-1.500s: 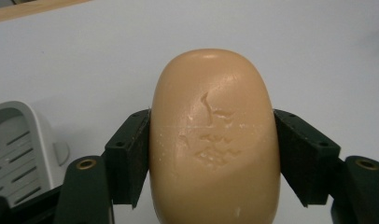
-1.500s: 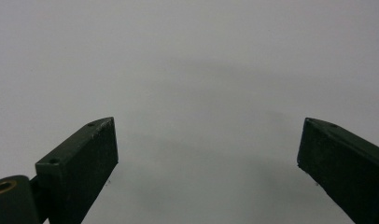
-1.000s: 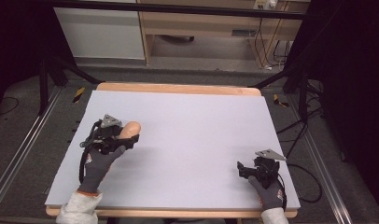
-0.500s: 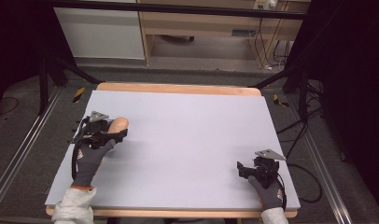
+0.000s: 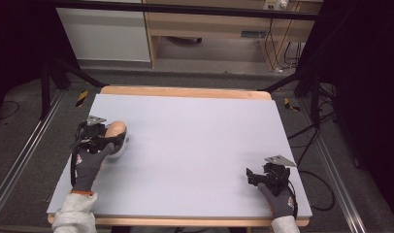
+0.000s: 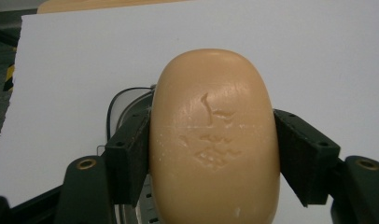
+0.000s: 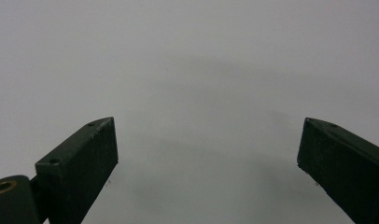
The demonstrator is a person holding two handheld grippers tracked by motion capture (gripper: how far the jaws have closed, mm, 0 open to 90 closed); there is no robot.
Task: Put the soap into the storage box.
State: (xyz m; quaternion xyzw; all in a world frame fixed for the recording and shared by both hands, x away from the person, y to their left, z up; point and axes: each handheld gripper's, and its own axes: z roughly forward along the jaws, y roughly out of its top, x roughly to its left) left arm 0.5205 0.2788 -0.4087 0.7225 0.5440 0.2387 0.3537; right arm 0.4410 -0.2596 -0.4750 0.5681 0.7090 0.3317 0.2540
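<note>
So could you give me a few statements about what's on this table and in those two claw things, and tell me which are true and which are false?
1. The left gripper is clamped on a tan bar of soap. True.
2. The right gripper also holds a bar of soap. False: its jaws stand wide apart with nothing between them.
3. A soap dish sits under the soap. True: its dark rim shows just behind and below the bar.
4. The soap is smooth and unmarked. False: its top face has dents and scratches.
5. The right gripper is at the far edge of the table. False: it is near the front right corner.
</note>
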